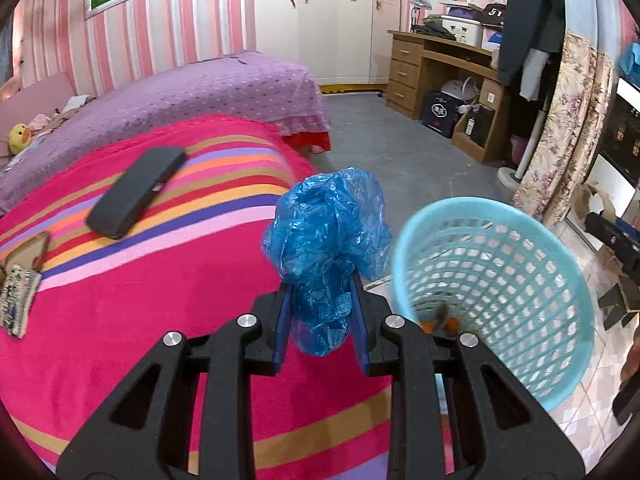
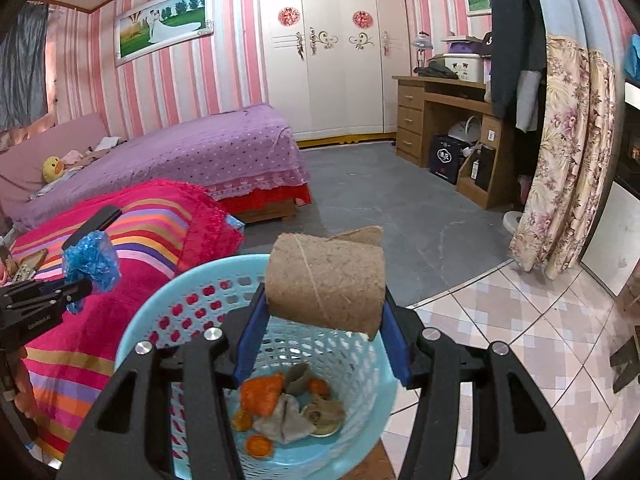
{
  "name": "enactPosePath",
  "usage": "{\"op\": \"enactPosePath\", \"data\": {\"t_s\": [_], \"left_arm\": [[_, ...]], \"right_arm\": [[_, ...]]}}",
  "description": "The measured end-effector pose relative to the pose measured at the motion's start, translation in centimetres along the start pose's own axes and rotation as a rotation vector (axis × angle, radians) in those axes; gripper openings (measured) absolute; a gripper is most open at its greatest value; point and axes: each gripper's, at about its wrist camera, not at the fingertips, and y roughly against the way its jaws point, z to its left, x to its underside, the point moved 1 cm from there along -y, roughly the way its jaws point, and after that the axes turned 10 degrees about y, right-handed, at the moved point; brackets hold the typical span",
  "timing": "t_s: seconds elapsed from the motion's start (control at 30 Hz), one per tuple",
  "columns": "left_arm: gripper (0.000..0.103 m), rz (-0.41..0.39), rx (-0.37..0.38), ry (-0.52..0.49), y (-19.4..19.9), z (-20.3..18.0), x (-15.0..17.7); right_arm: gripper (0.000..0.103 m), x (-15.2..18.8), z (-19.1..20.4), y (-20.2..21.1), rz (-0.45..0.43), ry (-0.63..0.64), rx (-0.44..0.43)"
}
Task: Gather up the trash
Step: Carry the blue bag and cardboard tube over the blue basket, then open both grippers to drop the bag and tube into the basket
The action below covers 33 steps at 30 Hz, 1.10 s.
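Right wrist view: right gripper (image 2: 324, 312) clamps a brown paper roll (image 2: 325, 280) crosswise, directly over the blue basket (image 2: 136, 320), likely staged for a straight drop onto the orange peel and scraps (image 2: 288, 408) inside. Left gripper (image 1: 320, 316) pinches a crumpled blue plastic bag (image 1: 326, 224) narrowly, over the striped blanket (image 1: 140, 320); basket sits at its 3 o'clock, not yet above the rim.

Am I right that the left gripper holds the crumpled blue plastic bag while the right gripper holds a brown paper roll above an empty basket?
Not quite: the basket is not empty. The right wrist view shows orange peels and scraps inside. The rest stands.
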Motion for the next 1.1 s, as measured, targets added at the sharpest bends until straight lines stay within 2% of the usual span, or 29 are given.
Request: {"op": "enactPosePath", "data": {"t_s": [0.33,0.5,0.57,0.77,0.97,1.1], "left_arm": [[0.025,0.049,0.080,-0.033,-1.5,-6.3,1.0],[0.026,0.045,0.070,-0.093,-2.0,-8.4,1.8],[0.043,0.047,0.066,-0.096,-2.1,-8.3,1.8],[0.078,0.006,0.006,-0.080,-1.6,-6.8,0.9],[0.089,-0.044,-0.049,-0.069,-0.6,-4.1,-0.1],[0.091,-0.069,-0.081,-0.047,0.3,-1.7,-0.5]], "right_arm": [[0.052,1.2,-1.5,-0.4,0.011,-0.002,-0.001],[0.052,1.5,-1.9,-0.2,0.007,-0.006,-0.002],[0.052,1.4,-1.9,-0.2,0.008,-0.009,-0.002],[0.052,1.6,-2.0,-0.2,0.006,-0.013,-0.004],[0.052,1.7,-1.5,-0.6,0.003,-0.005,-0.025],[0.053,1.7,-0.4,-1.4,0.014,0.016,-0.047]]}}
